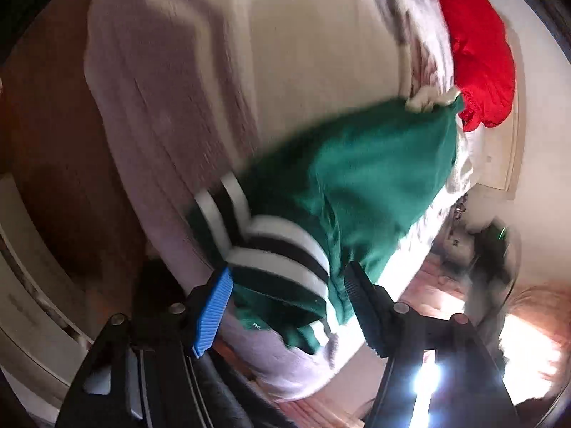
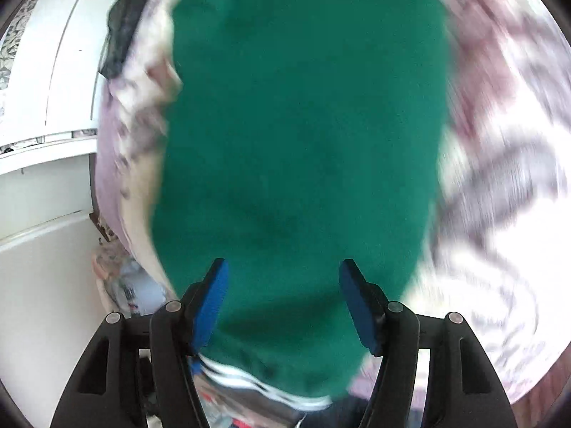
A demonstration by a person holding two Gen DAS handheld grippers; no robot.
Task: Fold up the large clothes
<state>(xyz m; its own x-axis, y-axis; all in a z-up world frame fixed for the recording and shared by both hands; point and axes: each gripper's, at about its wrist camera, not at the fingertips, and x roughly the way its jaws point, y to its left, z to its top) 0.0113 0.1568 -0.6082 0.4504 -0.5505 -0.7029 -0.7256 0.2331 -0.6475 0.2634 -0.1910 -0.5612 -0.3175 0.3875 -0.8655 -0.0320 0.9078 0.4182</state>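
Observation:
A green garment (image 1: pixel 374 178) with white and black striped trim (image 1: pixel 285 249) lies folded on a bed covered in pale bedding (image 1: pixel 221 53). My left gripper (image 1: pixel 289 306) hangs over its striped end with the jaws wide apart. The trim lies between the blue pad (image 1: pixel 214 314) and the black pad (image 1: pixel 364 310), and neither pad presses on it. In the right wrist view the same green garment (image 2: pixel 303 125) fills the middle. My right gripper (image 2: pixel 285 303) is open above it, and green cloth shows between its fingers without being pinched. The picture is blurred.
A red garment (image 1: pixel 478 53) lies at the far side of the bed, near a white wall. Dark wooden floor (image 1: pixel 53 135) runs along the bed's left side. White cupboards (image 2: pixel 53 71) stand left of the bed, and a dark cloth (image 2: pixel 125 25) lies on the patterned bedding (image 2: pixel 499 142).

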